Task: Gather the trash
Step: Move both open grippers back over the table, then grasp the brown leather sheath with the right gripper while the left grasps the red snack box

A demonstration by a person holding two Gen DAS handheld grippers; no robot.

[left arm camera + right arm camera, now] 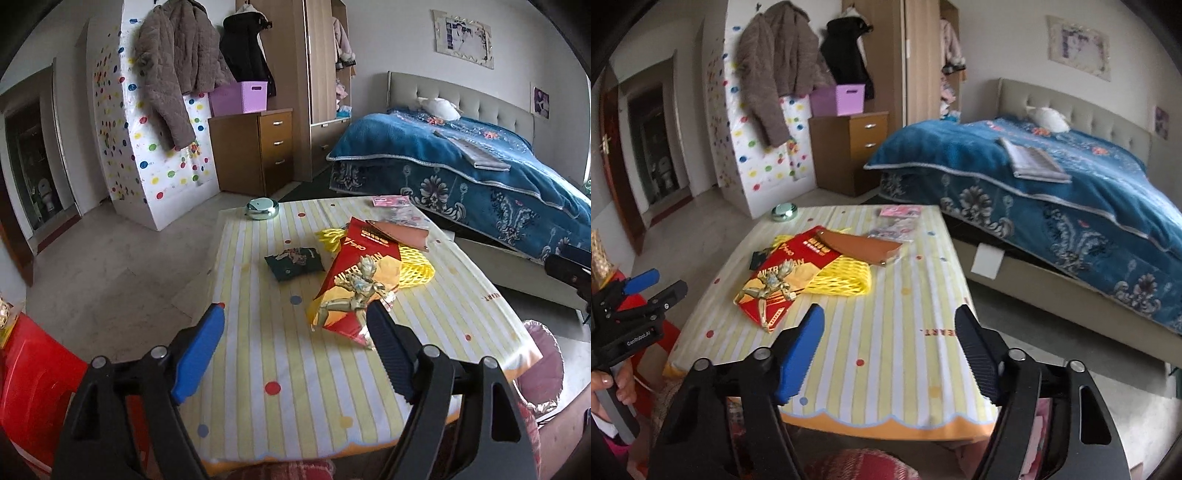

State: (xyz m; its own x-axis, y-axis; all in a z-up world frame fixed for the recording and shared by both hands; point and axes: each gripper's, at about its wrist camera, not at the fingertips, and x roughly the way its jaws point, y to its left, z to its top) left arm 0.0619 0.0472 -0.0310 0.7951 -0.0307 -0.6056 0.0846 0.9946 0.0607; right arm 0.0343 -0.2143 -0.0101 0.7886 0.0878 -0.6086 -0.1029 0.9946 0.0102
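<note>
Over the striped table (280,354), both the left gripper (295,317) and right gripper (890,321) are hovering with jaws apart and empty, while the red wrapper (354,280) is lying on yellow netting (417,266) mid-table.

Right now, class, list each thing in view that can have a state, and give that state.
left gripper: open, empty
right gripper: open, empty
red packet: flat on table, over yellow net
yellow net: lying flat
wardrobe: door open
drawers: shut
</note>
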